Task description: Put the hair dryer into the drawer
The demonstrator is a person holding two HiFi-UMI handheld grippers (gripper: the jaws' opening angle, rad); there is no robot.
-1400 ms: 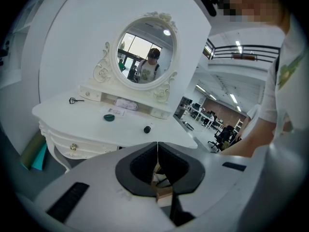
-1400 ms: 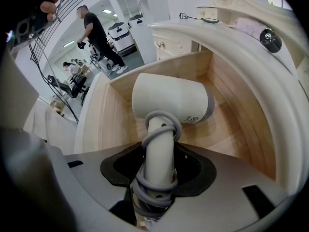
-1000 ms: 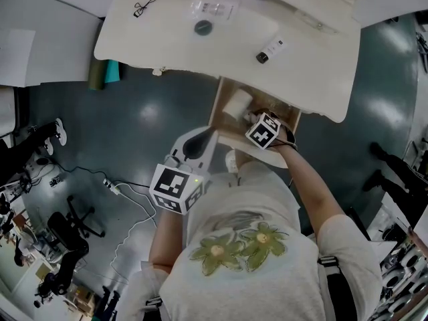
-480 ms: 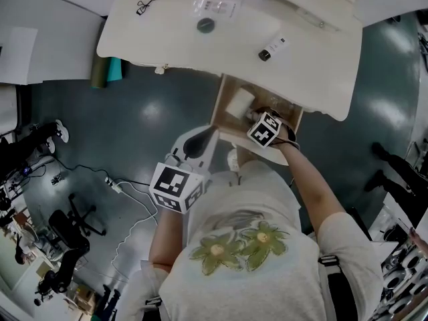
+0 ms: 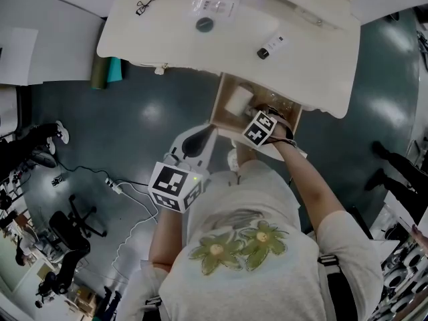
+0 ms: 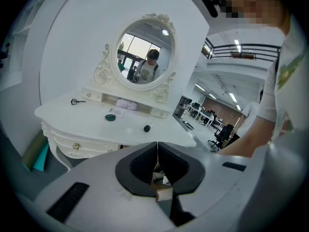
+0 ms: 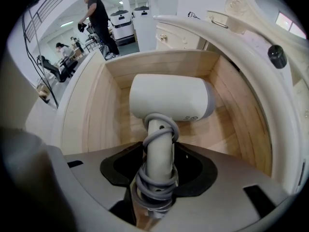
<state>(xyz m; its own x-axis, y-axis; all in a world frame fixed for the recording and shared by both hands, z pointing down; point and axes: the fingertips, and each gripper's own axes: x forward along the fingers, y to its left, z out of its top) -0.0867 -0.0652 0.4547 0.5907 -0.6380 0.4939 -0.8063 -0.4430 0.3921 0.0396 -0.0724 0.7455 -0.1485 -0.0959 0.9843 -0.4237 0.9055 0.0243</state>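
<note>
A white hair dryer (image 7: 171, 103), its grey cord wound round the handle, lies with its head inside the open wooden drawer (image 7: 96, 110). My right gripper (image 7: 157, 166) is shut on the handle just above the drawer's front edge. In the head view the dryer (image 5: 238, 101) shows as a pale block in the drawer (image 5: 221, 105), with the right gripper (image 5: 259, 128) right behind it. The left gripper (image 5: 194, 146) hangs lower and to the left over the floor. Its jaws meet with nothing between them (image 6: 158, 149).
The white dressing table (image 5: 167, 45) carries a small black-capped bottle (image 5: 270, 47), a dark round lid (image 5: 204, 24) and a black clip (image 5: 144, 7). An oval mirror (image 6: 145, 50) stands on it. Cables (image 5: 124, 192) lie on the floor, and a teal roll (image 5: 107, 72) leans at the table's left.
The right gripper has shifted slightly left and forward over the drawer with the hair dryer. The left gripper has barely moved.
</note>
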